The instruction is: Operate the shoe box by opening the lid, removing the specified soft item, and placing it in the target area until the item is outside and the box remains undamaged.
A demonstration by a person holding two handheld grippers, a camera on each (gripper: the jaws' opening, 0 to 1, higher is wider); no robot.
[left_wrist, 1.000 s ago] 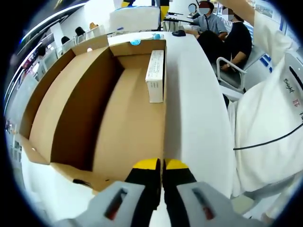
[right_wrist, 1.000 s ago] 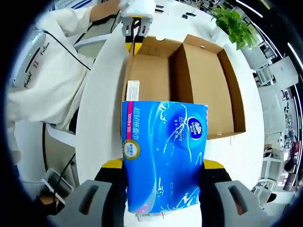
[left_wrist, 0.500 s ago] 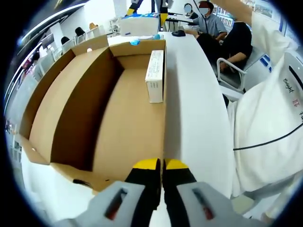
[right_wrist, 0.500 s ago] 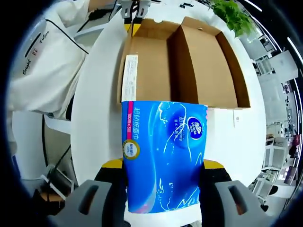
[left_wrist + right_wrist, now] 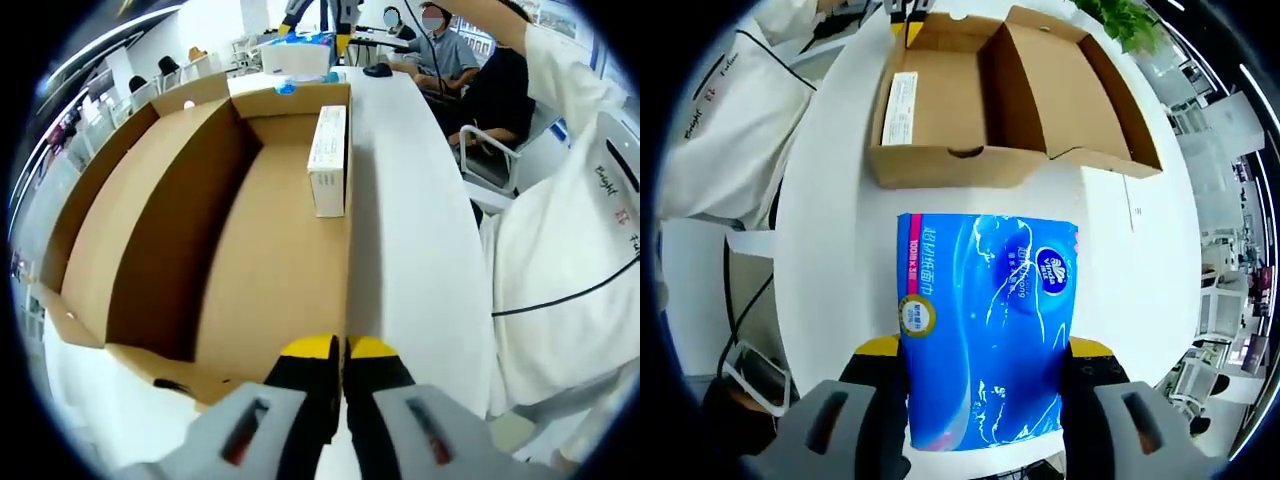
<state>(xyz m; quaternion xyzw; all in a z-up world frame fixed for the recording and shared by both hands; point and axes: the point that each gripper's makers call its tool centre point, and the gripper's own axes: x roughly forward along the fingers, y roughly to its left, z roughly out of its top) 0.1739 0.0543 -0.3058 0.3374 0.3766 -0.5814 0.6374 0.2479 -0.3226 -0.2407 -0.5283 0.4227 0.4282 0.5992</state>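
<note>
Two yellow-tipped jaws of the right tool (image 5: 985, 350) are mostly hidden behind the blue plastic tissue pack (image 5: 985, 325) clamped between them; the pack's lower edge is hard to make out in the right gripper view. Its jaws stand spread to the pack's width, one at each side. The pack hangs above the white worktop (image 5: 830, 220), outside the open brown cardboard shoe box (image 5: 980, 100) and near its front wall, its printed face toward the camera and its long axis running up along the jaws. In the left gripper view, the left tool (image 5: 343, 350) has its jaws pressed together over the box's near wall; whether they pinch the cardboard I cannot tell. A long white carton (image 5: 327, 160) lies inside the box along one side wall. The box lid (image 5: 110, 200) stands folded back.
</note>
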